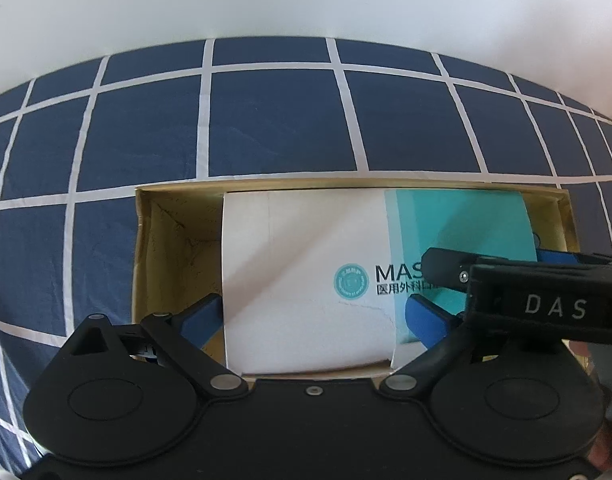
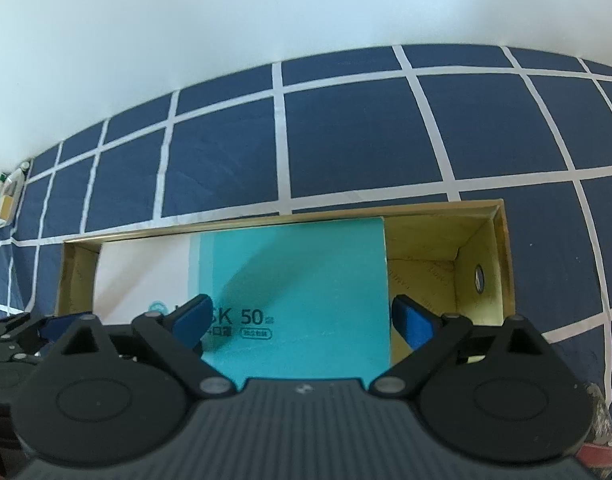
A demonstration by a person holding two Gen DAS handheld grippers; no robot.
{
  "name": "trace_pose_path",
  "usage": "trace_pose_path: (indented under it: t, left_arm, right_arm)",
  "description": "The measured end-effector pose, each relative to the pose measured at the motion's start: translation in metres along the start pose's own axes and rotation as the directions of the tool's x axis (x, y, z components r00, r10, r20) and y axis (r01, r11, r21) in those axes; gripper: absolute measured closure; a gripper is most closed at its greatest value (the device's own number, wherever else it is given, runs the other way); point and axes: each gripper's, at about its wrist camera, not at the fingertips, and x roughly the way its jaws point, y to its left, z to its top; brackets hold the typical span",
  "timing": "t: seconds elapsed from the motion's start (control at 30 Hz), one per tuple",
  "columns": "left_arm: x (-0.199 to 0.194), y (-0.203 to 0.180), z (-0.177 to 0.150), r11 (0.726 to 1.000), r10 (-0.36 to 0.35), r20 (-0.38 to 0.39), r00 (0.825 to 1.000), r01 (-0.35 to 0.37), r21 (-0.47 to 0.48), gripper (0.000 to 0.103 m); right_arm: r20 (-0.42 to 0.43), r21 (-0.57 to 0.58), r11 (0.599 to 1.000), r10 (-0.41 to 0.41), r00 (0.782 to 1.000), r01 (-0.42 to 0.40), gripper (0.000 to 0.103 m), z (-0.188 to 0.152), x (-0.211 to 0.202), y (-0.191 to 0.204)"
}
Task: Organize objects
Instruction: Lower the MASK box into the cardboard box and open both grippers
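A white and teal mask box (image 1: 306, 264) lies flat inside an open gold cardboard box (image 1: 162, 240) on a navy checked cloth. My left gripper (image 1: 312, 316) is open over the mask box's white end, one blue finger (image 1: 202, 316) off its left edge. My right gripper (image 2: 300, 318) is open over the teal end (image 2: 298, 280), its right finger (image 2: 412, 320) just past the mask box's right edge. The right gripper also shows in the left wrist view (image 1: 542, 292). Neither gripper clamps the mask box.
The gold box (image 2: 482, 264) has free room at both ends beside the mask box, and a round hole (image 2: 479, 278) in its right wall. The navy cloth (image 1: 266, 120) with white lines runs back to a white wall. Small items (image 2: 6, 196) lie at the far left.
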Motion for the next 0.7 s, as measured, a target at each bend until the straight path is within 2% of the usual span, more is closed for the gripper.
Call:
trace_pose_path:
  t: [0.47, 0.7]
  left_arm:
    - [-0.059, -0.022, -0.034, 1.000, -0.008, 0.074, 0.997, 0.005, 0.030, 0.005]
    - [-0.087, -0.048, -0.057, 0.997, -0.013, 0.107, 0.994, 0.004, 0.081, 0.004]
  right_arm:
    - [0.098, 0.042, 0.999, 0.005, 0.995, -0.009, 0.006, -0.034, -0.071, -0.010]
    - [0.165, 0.099, 0.995, -0.035, 0.986, 0.019, 0.001, -0.063, -0.115, -0.026]
